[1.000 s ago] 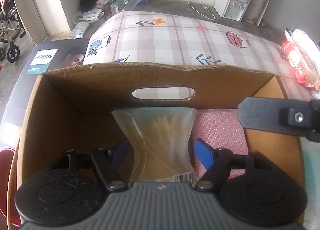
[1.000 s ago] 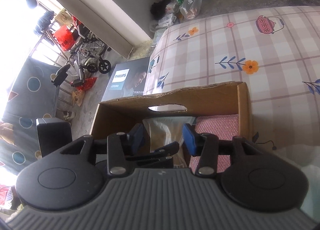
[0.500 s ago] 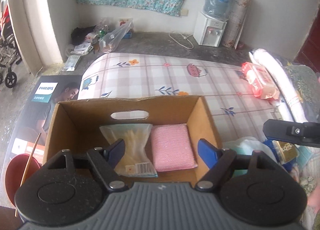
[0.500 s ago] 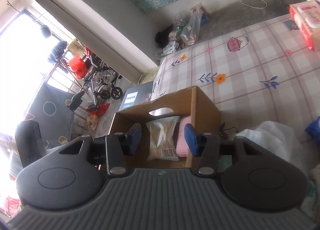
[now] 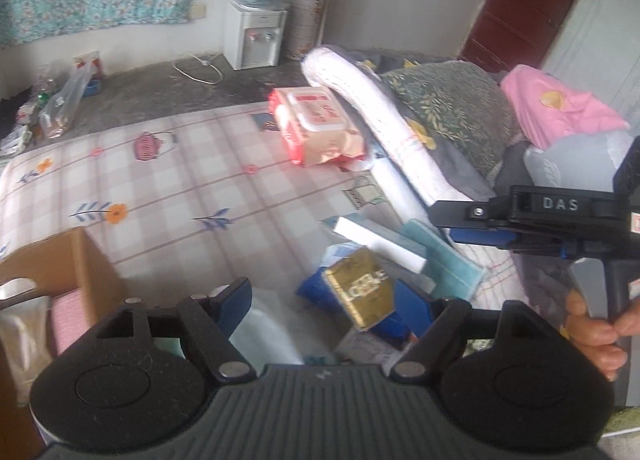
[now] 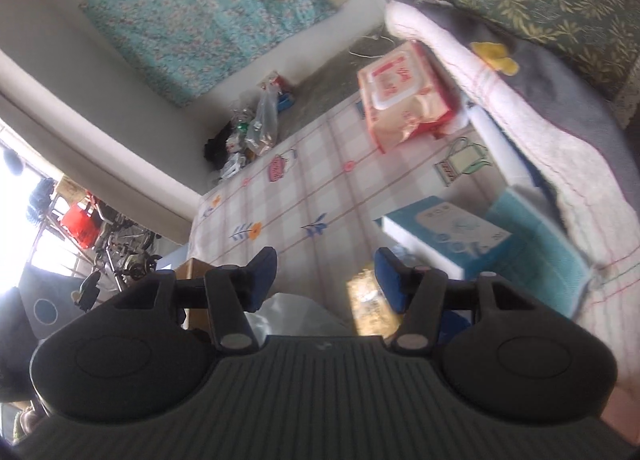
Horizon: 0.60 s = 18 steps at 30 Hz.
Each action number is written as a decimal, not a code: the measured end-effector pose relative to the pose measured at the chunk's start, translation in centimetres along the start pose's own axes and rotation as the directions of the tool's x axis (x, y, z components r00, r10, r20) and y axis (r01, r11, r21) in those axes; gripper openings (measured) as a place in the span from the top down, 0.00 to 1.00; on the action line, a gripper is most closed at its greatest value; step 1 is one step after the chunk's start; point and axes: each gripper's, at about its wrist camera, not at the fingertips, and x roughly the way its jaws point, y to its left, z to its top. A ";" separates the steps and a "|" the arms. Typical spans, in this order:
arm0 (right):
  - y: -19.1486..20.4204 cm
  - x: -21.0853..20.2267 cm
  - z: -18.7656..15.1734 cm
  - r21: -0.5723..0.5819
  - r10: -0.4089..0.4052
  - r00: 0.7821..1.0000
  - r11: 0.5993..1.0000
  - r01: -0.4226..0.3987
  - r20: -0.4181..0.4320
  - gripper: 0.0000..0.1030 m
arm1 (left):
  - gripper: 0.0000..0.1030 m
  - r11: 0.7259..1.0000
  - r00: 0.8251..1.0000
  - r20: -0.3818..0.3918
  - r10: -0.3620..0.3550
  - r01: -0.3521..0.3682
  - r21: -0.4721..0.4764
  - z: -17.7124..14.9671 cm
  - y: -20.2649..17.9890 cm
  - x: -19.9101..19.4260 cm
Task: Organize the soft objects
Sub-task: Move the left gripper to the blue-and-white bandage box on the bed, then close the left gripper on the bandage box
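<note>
The cardboard box (image 5: 76, 260) sits at the lower left of the left wrist view, holding a pink sponge (image 5: 68, 320) and a clear bag (image 5: 20, 332). My left gripper (image 5: 324, 308) hangs open above a white plastic bag (image 5: 264, 332) and a gold box (image 5: 360, 292); its jaws are closing slightly and touch nothing. My right gripper (image 6: 326, 280) is opening with nothing between its pads. It hovers over the same gold box (image 6: 372, 308), near a teal-and-white box (image 6: 448, 236) and a folded teal cloth (image 6: 540, 244).
A red-and-white wet wipes pack (image 5: 316, 123) lies on the checked sheet beside a rolled white towel (image 5: 372, 127). A green patterned pillow (image 5: 452, 107) and pink fabric (image 5: 560, 107) are piled behind. A hand (image 5: 596, 332) holds the right gripper's handle. A water dispenser (image 5: 256, 31) stands by the wall.
Both grippers swung right, away from the cardboard box and over the pile of items. The clear bag stayed in the box beside the sponge. The right jaws widened.
</note>
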 end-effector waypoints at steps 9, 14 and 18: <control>-6.9 7.1 4.2 0.111 -0.071 0.985 0.990 0.089 -0.156 0.43 | 0.47 0.990 0.975 -0.176 -0.133 0.124 -0.060 3.0 -5.1 10.3; -7.9 11.1 5.6 0.118 -0.108 0.966 0.983 0.138 -0.235 0.43 | 0.58 0.983 0.956 -0.248 -0.159 0.129 -0.132 3.9 -5.0 14.7; -8.6 13.6 6.4 0.112 -0.129 0.949 0.980 0.167 -0.289 0.42 | 0.59 0.980 0.950 -0.271 -0.155 0.113 -0.164 4.3 -4.3 16.5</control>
